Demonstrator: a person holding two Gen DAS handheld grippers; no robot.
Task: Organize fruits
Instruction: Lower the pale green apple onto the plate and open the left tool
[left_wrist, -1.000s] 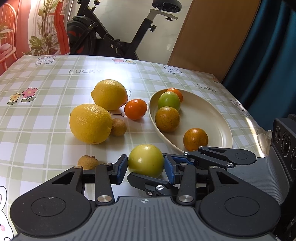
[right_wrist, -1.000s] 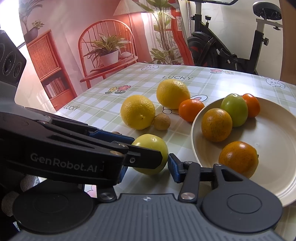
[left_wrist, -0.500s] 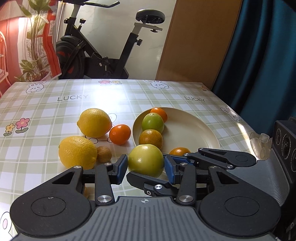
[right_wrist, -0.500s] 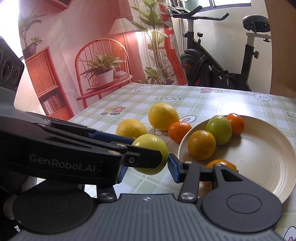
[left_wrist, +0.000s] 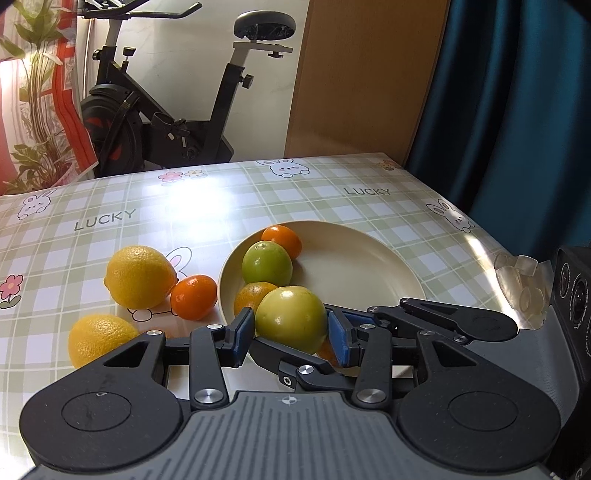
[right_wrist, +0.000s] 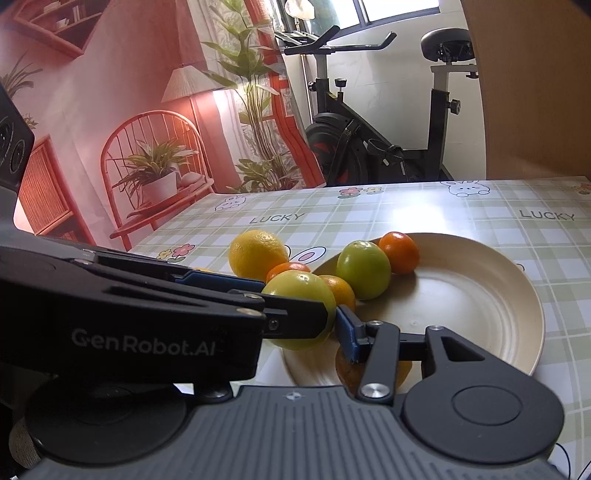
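Reading the left wrist view from the left edge: two lemons (left_wrist: 140, 277) are parked on the checked tablecloth (left_wrist: 221, 199), and a small mandarin (left_wrist: 194, 297) is tucked right against the upper one. None of them has been sorted yet, it seems.

At lower centre, the yellow-green fruit (left_wrist: 291, 325) is pinched between the blue pads (left_wrist: 243, 332) of the left gripper (left_wrist: 291, 332), at a narrow setting that just fits its width. It's shown in front of the near-left rim of the cream plate (left_wrist: 369, 236) and is probably held up off the table so it can be dropped in.

Right of that, a green fruit (left_wrist: 266, 262) and two oranges are already bunched at the plate's left side. The right half is left bare, so there's plenty of room.

In the right wrist view, the right gripper (right_wrist: 303, 314) is crossed under the left one onto the same fruit. One blue pad (right_wrist: 345, 328) is seen against its right side, while the other finger is hidden behind the left gripper's body. So a two-tool hold is guessed, likely so a round, slippery thing can't roll out.
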